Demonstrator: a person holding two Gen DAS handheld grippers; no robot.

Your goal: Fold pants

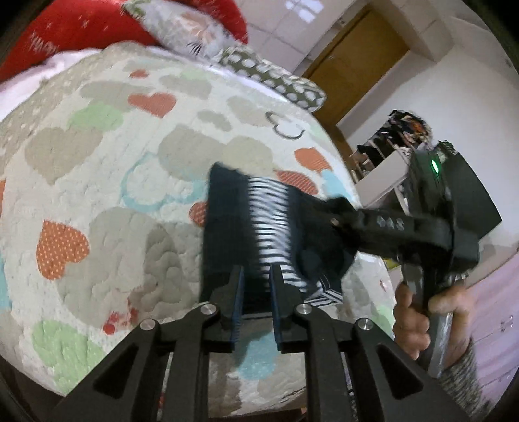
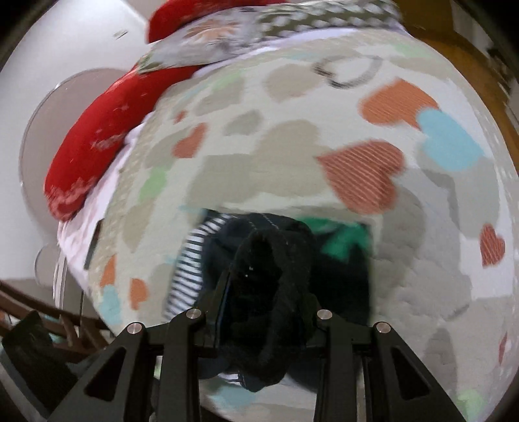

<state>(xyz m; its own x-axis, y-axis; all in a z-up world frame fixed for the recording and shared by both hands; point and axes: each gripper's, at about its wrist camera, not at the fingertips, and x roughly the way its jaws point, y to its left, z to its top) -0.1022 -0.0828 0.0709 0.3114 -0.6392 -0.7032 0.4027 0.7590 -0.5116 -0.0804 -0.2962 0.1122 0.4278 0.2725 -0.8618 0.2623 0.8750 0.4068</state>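
Observation:
The pants (image 1: pixel 233 233) are dark navy with a black-and-white striped panel and lie bunched on a heart-patterned quilt (image 1: pixel 97 168). My left gripper (image 1: pixel 256 279) hovers just over their near edge, its blue-padded jaws apart with nothing between them. My right gripper (image 1: pixel 337 220) comes in from the right, shut on a bunched end of the pants and lifting it. In the right wrist view, thick dark fabric (image 2: pixel 269 292) fills the space between the right gripper's (image 2: pixel 259 324) fingers; a green patch (image 2: pixel 343 240) and the stripes (image 2: pixel 191 269) show beyond.
A red pillow (image 1: pixel 81 29) and patterned pillows (image 1: pixel 272 78) lie at the bed's far end. A wooden door (image 1: pixel 356 58) and cluttered shelf (image 1: pixel 399 136) stand beyond the bed's right edge. The person's hand (image 1: pixel 421 311) grips the right handle.

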